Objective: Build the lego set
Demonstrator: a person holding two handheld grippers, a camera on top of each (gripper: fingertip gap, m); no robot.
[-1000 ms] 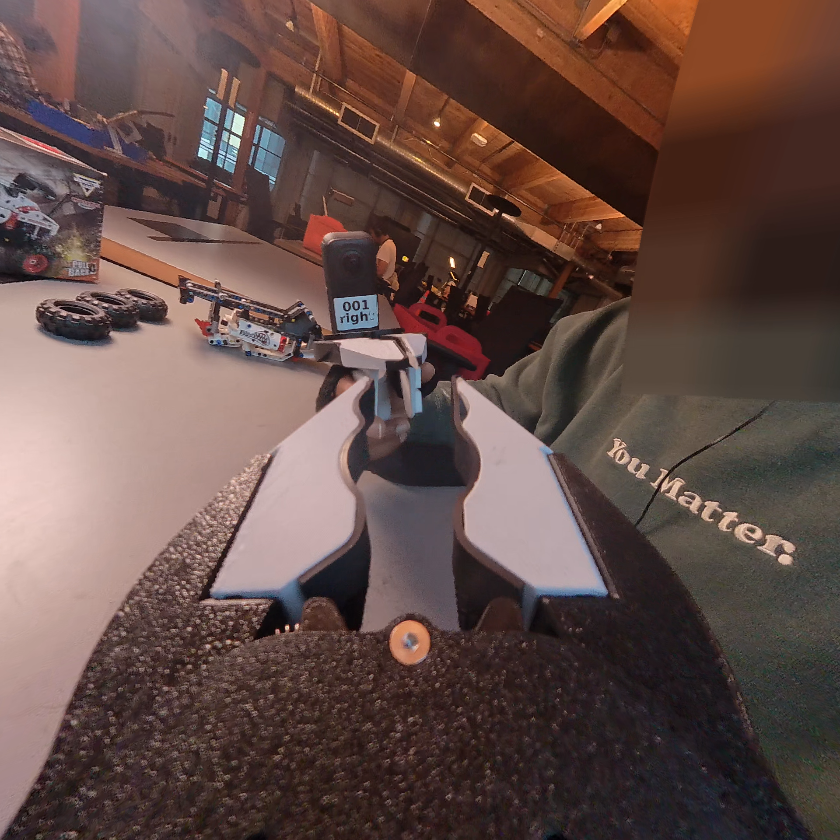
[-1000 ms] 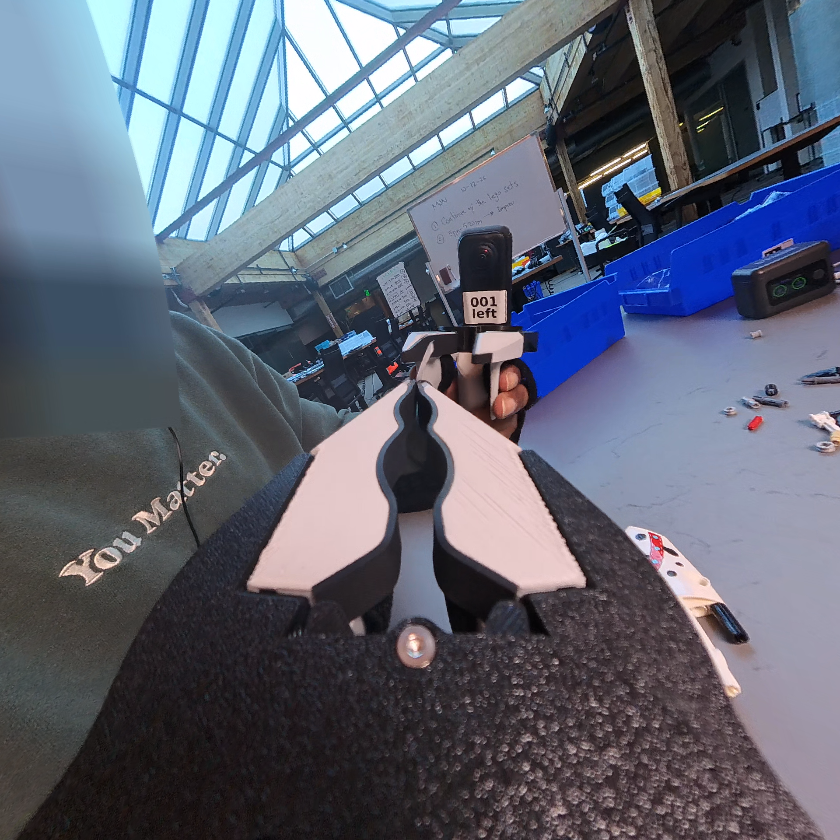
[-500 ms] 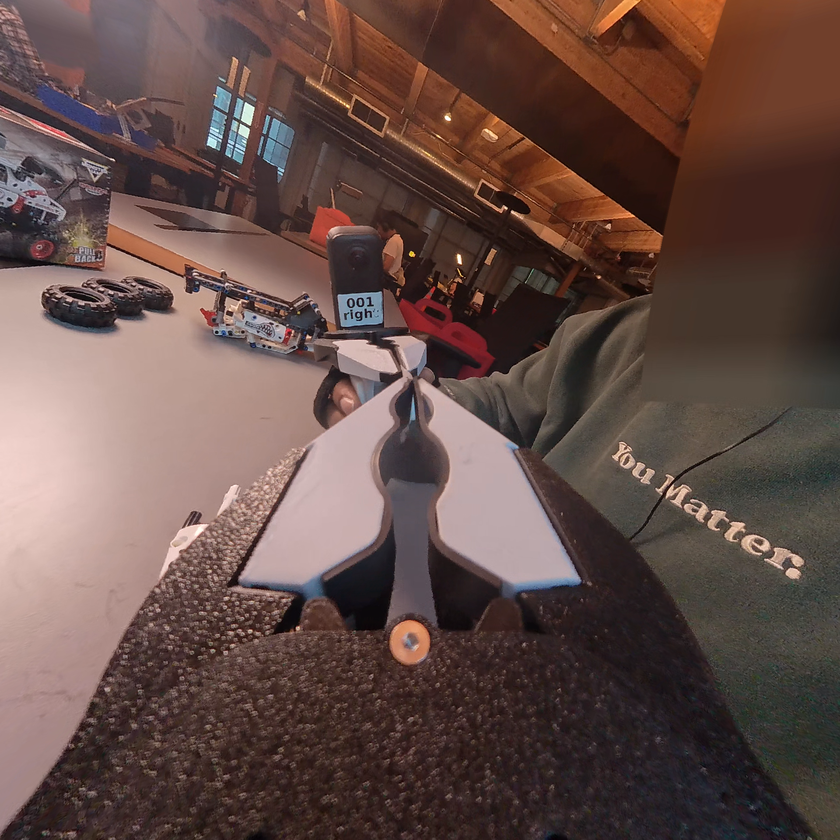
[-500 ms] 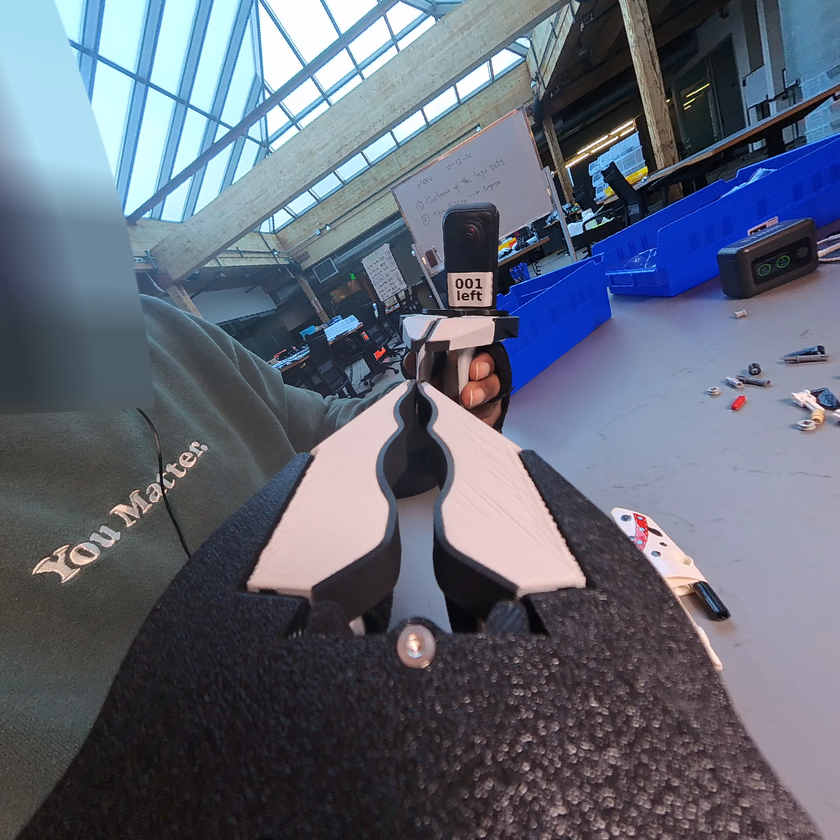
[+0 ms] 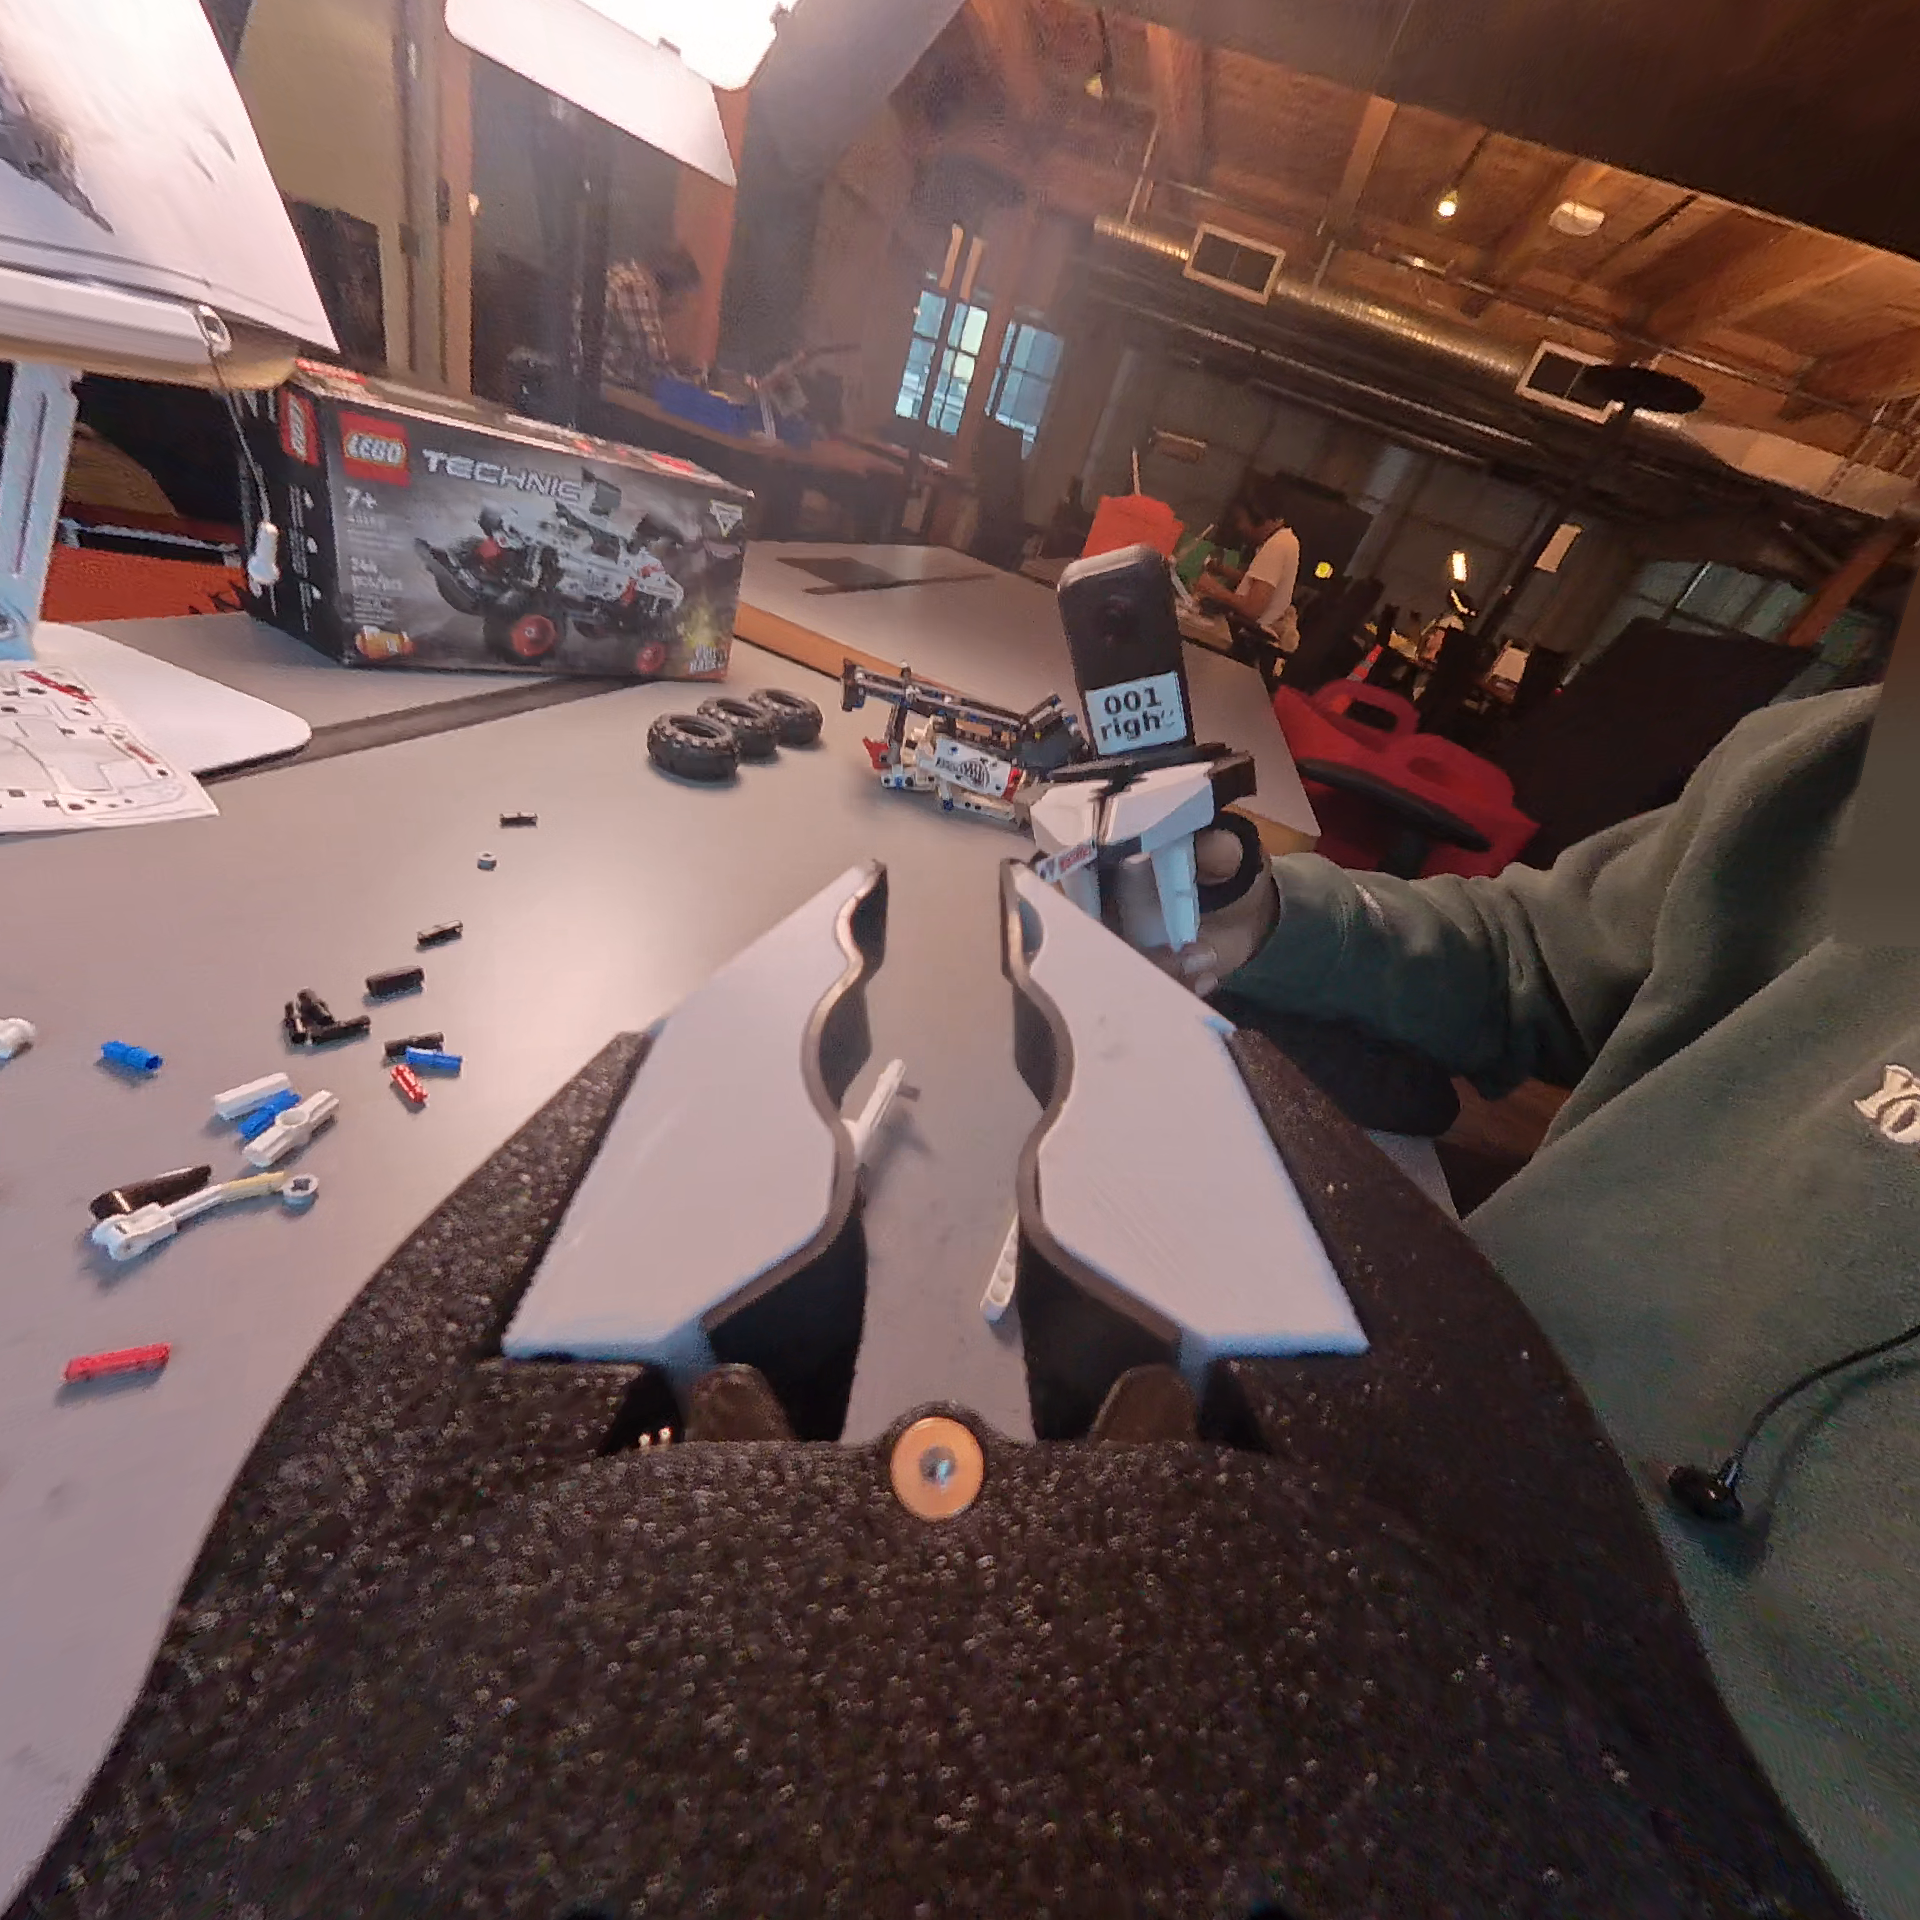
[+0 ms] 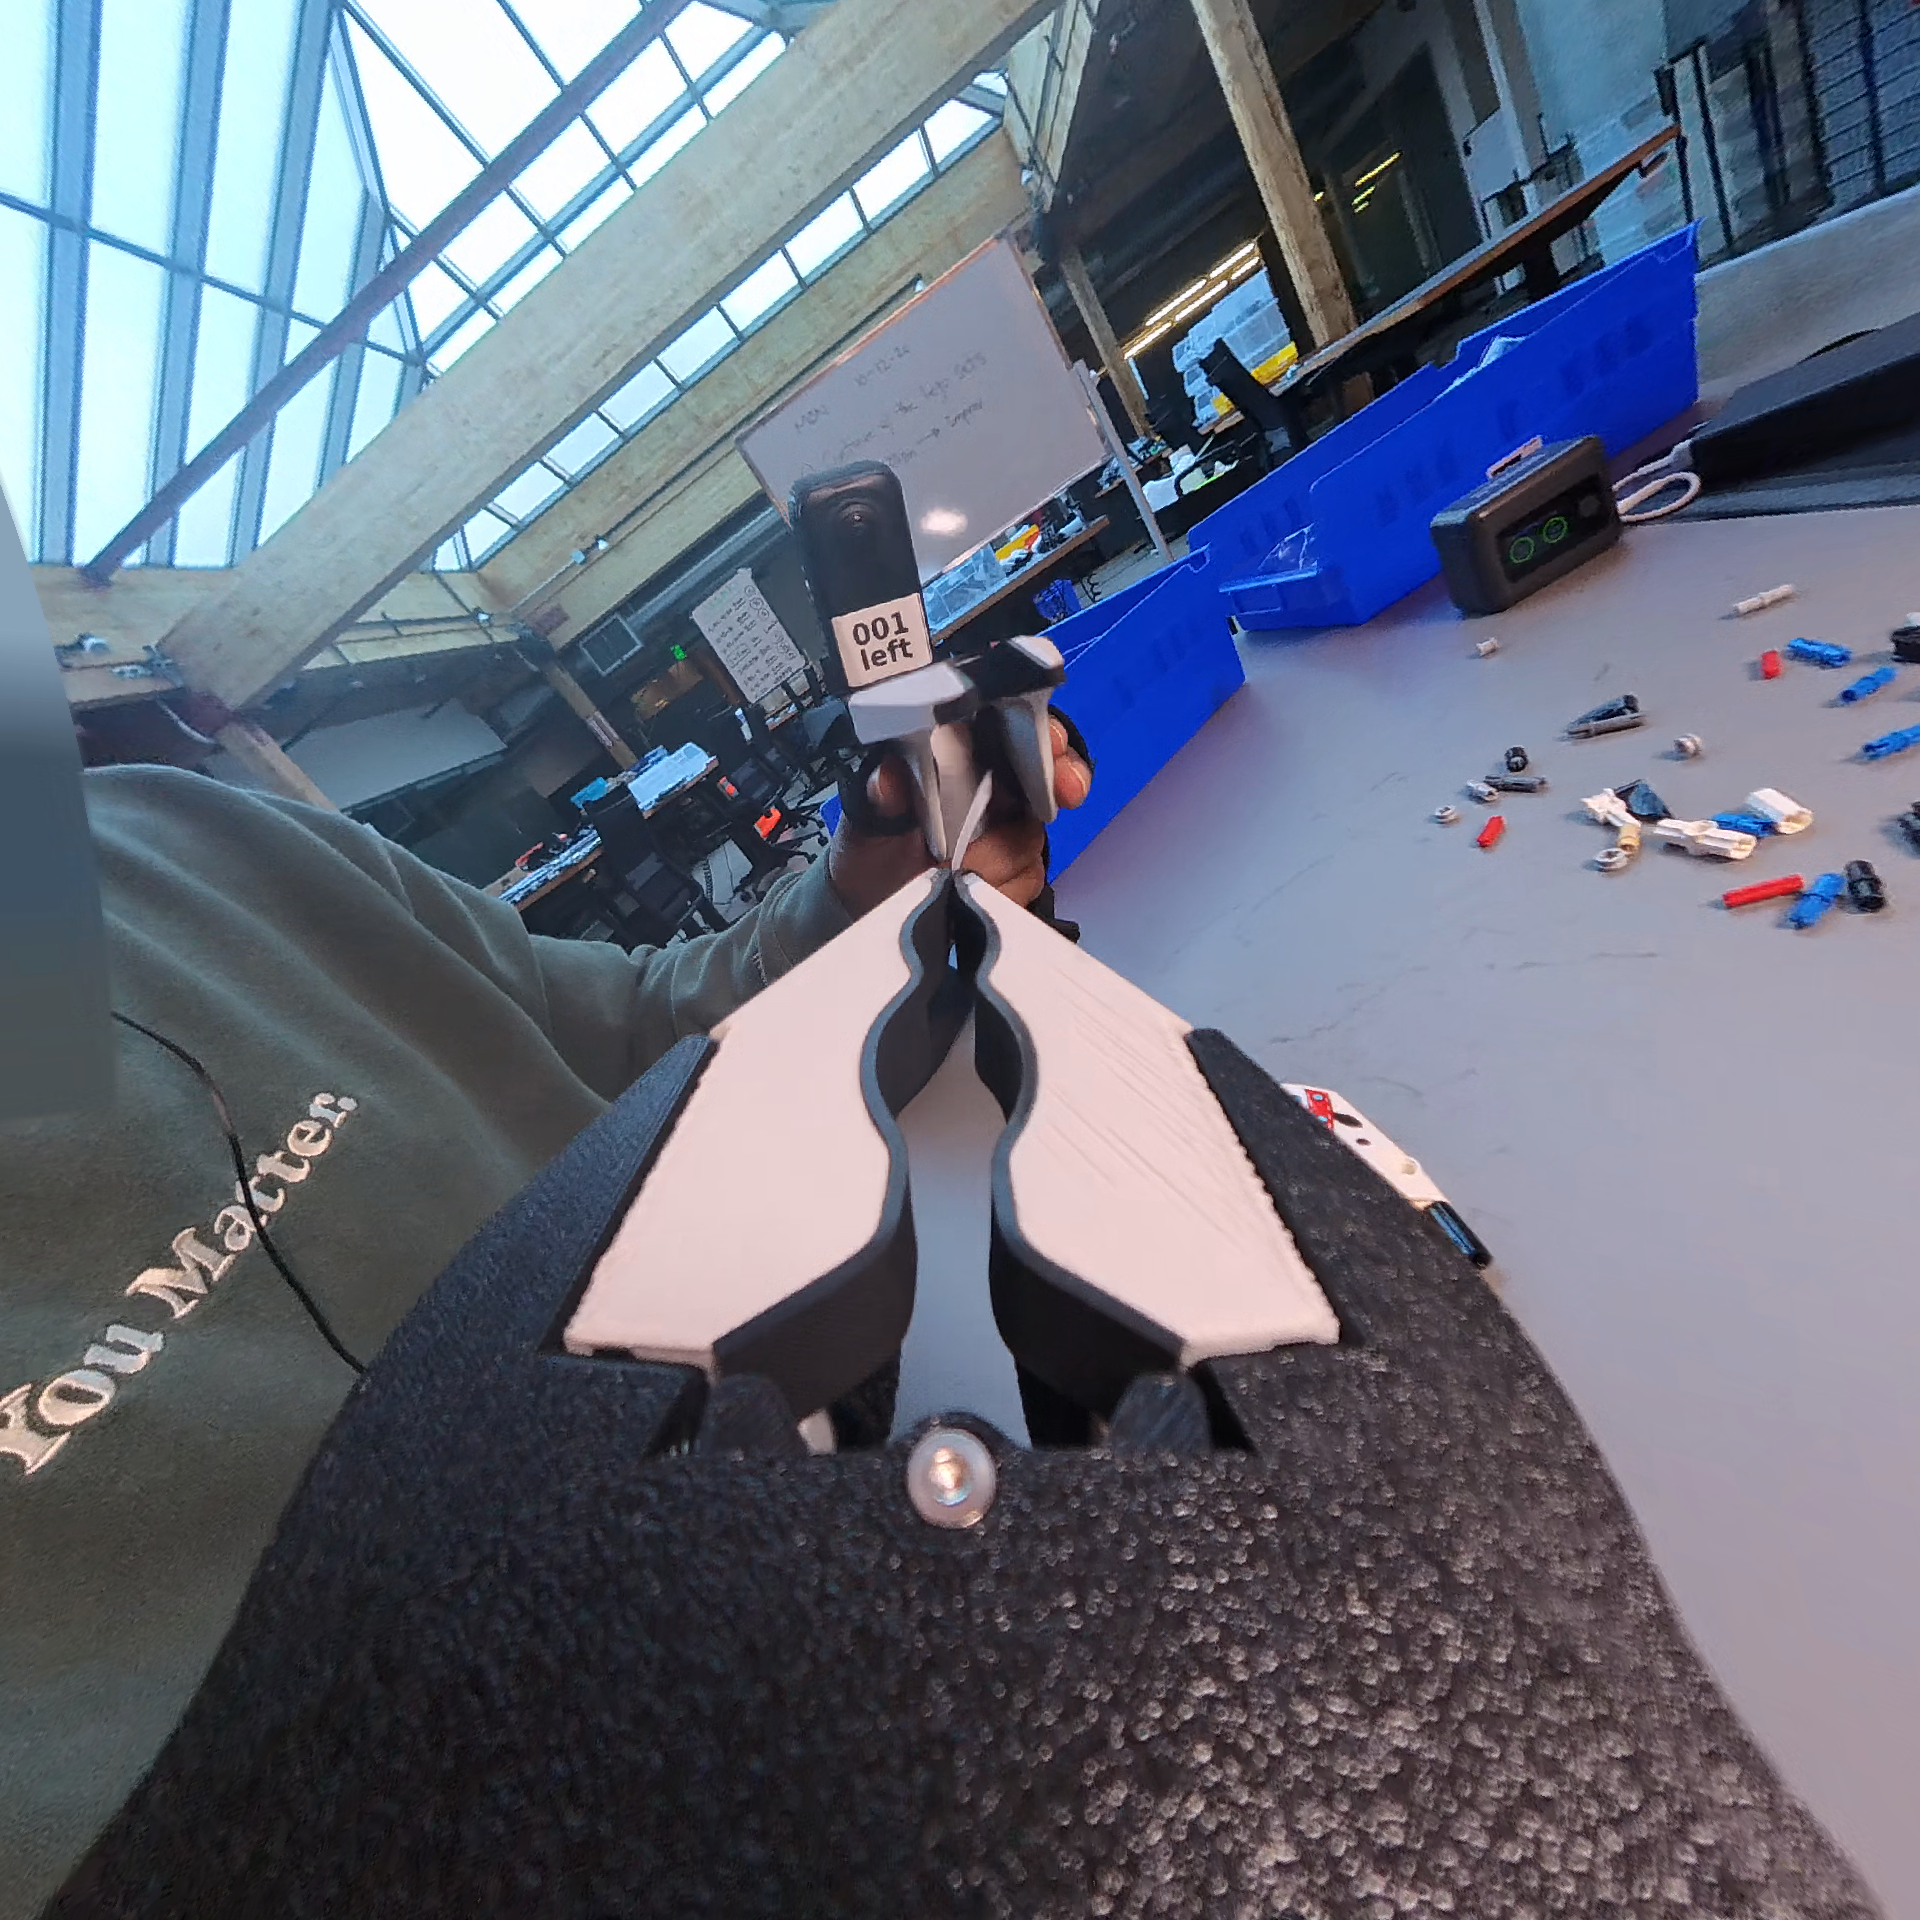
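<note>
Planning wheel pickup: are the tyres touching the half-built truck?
Apart. Left wrist view shows bare table between the tyres and the half-built truck.

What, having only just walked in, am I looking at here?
A person is building a Lego set with a handheld gripper in each hand. The left gripper is open above the table, holding nothing. The right gripper is closed, seemingly on a thin white piece. The partly built chassis, three tyres, the box and scattered loose parts lie untouched.
</note>
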